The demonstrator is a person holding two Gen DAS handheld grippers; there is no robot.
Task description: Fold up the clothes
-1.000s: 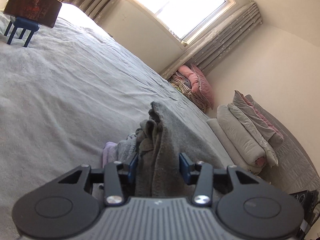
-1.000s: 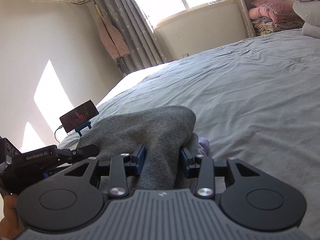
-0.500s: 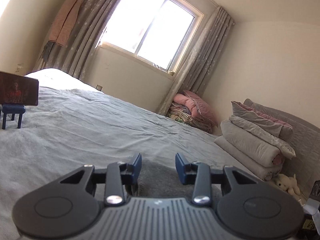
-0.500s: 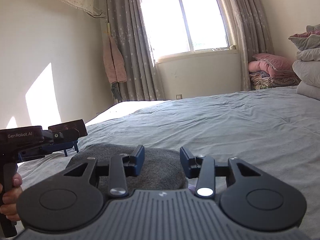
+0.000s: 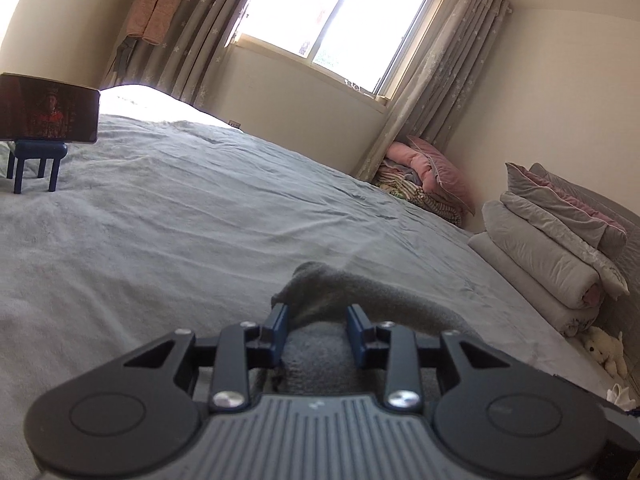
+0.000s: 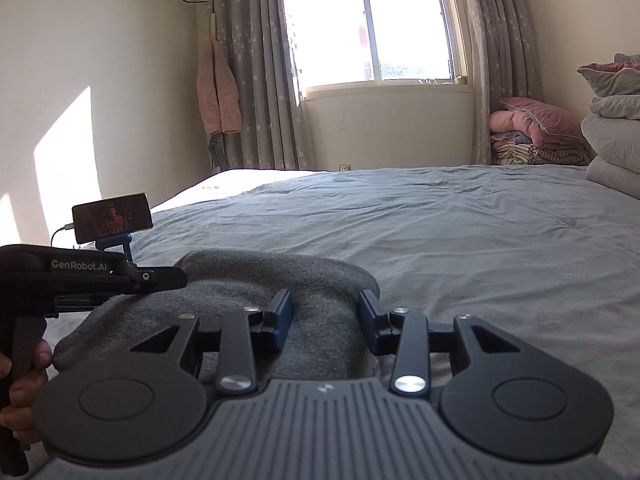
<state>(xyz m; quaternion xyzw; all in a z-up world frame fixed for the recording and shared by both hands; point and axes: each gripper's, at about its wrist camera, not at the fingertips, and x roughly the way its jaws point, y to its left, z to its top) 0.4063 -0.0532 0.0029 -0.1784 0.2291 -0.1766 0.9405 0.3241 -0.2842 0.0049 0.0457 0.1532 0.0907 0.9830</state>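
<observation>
A thick grey garment [image 5: 360,284] lies in a low folded heap on the grey bed [image 5: 180,220]. My left gripper [image 5: 317,320] is right over its near edge, fingers apart, with the cloth lying between and under them. In the right wrist view the same garment [image 6: 248,280] spreads out to the left. My right gripper [image 6: 326,312] rests on it, fingers apart, straddling a ridge of cloth. The left gripper [image 6: 160,276] also shows there from the side, low over the garment's left end, with a hand [image 6: 24,380] on its handle.
A phone on a blue stand [image 5: 48,108] stands on the bed at the far left. Folded quilts [image 5: 552,248] and a pink pillow pile [image 5: 428,176] line the right side. A plush toy [image 5: 604,348] lies by the bed's right edge. Wide bare bedspread stretches ahead.
A second ago the grey garment was bunched up high between both pairs of fingers. It has come down flat on the bed, and both grippers have levelled out low over it.
</observation>
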